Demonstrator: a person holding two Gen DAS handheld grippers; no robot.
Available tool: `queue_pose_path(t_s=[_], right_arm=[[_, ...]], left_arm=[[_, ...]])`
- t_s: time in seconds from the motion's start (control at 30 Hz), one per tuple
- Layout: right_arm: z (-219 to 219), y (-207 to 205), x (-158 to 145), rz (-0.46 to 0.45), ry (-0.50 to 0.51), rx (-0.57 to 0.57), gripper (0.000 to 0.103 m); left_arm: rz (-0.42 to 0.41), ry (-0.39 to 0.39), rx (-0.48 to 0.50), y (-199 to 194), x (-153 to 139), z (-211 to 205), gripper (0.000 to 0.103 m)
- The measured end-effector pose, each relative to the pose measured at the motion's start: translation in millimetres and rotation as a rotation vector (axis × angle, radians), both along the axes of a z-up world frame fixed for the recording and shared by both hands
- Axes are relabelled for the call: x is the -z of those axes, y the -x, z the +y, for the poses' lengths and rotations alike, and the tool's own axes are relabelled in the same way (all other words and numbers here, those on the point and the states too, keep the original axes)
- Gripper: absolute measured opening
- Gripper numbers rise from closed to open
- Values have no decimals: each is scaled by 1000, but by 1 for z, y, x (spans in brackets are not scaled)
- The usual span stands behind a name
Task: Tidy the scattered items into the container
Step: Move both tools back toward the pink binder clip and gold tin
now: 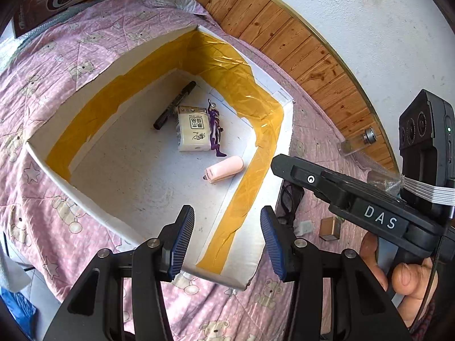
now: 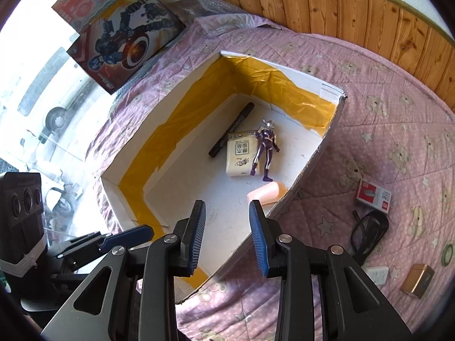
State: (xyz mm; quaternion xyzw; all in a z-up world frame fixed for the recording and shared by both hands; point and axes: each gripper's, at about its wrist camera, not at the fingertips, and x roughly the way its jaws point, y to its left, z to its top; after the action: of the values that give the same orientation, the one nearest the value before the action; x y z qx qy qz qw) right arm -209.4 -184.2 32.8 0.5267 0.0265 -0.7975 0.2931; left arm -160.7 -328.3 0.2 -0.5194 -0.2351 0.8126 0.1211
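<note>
Two grippers are in view. The left gripper (image 1: 227, 236) hangs above the near corner of the box (image 1: 250, 272), fingers spread wide and released, gripping nothing. The right gripper (image 2: 227, 227) hangs over the near right wall of the box (image 2: 310, 164), fingers likewise apart and empty.

The box is one white open-topped container, lined along its inner walls with yellow tape, resting on a pink bear-print quilt (image 2: 384, 130).

Inside the box lie four items, near to far:
1. One pink case (image 1: 224, 169), against the right wall.
2. One purple figure (image 1: 214, 128), lying partly on the tissue pack.
3. One tissue pack (image 1: 192, 129), near the middle of the floor.
4. One black marker (image 1: 175, 105), touching the far left edge of the tissue pack.

Outside the box, on the quilt to its right, five items remain: one gold tin (image 2: 418, 280), one white block (image 2: 376, 274), one pair of black glasses (image 2: 369, 231), one tape ring (image 2: 448, 253) and one red-and-white pack (image 2: 374, 194).
</note>
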Motion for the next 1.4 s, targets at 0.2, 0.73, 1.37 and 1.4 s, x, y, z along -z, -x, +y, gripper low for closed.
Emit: queue_pose_path(t_s=[0.2, 0.73, 1.37, 1.4], right_arm=[[-3, -36, -14, 90, -32, -32, 37], [26, -113, -19, 215, 25, 2, 40], [241, -167, 67, 80, 226, 552, 42], [251, -167, 71, 76, 228, 574, 43]], left_arm=[[50, 55, 0, -17, -12, 1, 49], [161, 274, 30, -77, -22, 17, 49], [152, 336, 440, -111, 26, 173, 60], [142, 333, 455, -110, 30, 182, 60]])
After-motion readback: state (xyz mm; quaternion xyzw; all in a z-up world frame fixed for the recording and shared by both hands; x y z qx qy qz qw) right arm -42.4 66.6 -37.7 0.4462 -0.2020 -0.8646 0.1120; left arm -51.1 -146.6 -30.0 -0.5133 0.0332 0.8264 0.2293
